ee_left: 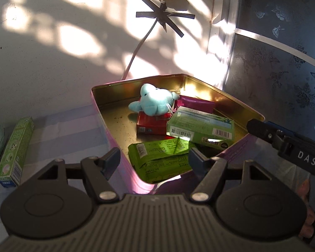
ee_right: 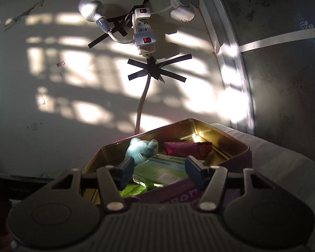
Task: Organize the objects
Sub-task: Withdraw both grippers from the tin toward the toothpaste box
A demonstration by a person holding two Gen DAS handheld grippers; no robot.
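Observation:
A pink tin (ee_left: 107, 124) with a gold inside holds a light-blue plush toy (ee_left: 154, 101), a red box (ee_left: 150, 124), a green box (ee_left: 201, 126), a bright green packet (ee_left: 157, 157) and a magenta pouch (ee_left: 196, 104). My left gripper (ee_left: 153, 160) is open and empty just over the tin's near corner. My right gripper (ee_right: 160, 173) is open and empty at the tin's near wall (ee_right: 178, 193); the plush toy (ee_right: 139, 150), the green box (ee_right: 163, 169) and the pouch (ee_right: 187, 149) lie beyond it. The right gripper also shows in the left wrist view (ee_left: 283, 140), beside the tin's right edge.
A green toothpaste box (ee_left: 15, 149) lies on the striped cloth (ee_left: 69, 130) left of the tin. The wall close behind carries a taped power strip (ee_right: 143, 29), its cable (ee_right: 142, 103) and a bulb (ee_right: 90, 8). A dark patterned panel (ee_left: 283, 63) stands at the right.

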